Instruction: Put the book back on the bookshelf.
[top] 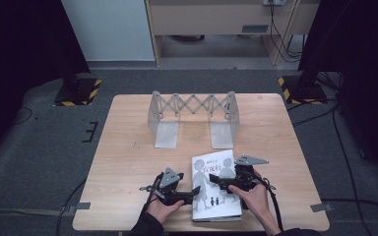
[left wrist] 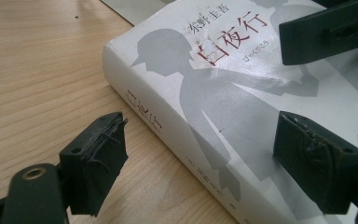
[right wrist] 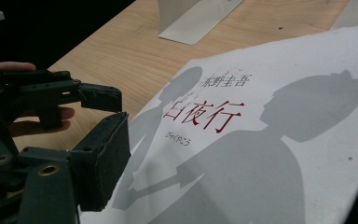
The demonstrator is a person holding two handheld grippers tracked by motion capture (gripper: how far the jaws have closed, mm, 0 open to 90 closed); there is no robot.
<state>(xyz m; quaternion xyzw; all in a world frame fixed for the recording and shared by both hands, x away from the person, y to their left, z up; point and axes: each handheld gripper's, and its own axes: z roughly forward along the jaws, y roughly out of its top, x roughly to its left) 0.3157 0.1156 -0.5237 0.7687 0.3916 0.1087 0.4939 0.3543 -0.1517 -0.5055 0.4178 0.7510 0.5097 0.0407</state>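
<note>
Item one: a thick white paperback book [top: 215, 187] with grey silhouette figures and red characters on its cover, lying flat at the 6 o'clock edge of my light wooden table [top: 128, 147], spine toward 9 o'clock. Item two: my left hand-held gripper [top: 195, 193], black with a grey three-cornered plate, held in my left hand [top: 161, 209] just at 9 o'clock of the book; its jaws stand apart, one low over the bare wood beside the spine, the other above the cover, the book's spine edge between them, and I cannot tell whether either pad touches. Item three: my right hand-held gripper [top: 215, 180], held in my right hand [top: 252, 194] over the book's 3 o'clock side, pointing toward 9 o'clock across the cover; one jaw shows over the cover's 9 o'clock part, the other sits at the frame edge of the right gripper view, well apart from it, so the jaws gape with nothing gripped. Item four: a grey metal expanding bookend rack [top: 193, 118] with a scissor-lattice back and two flat base plates, standing at 12 o'clock of the book, well apart from it. Item five: grey carpeted floor [top: 39, 147] around the table.
</note>
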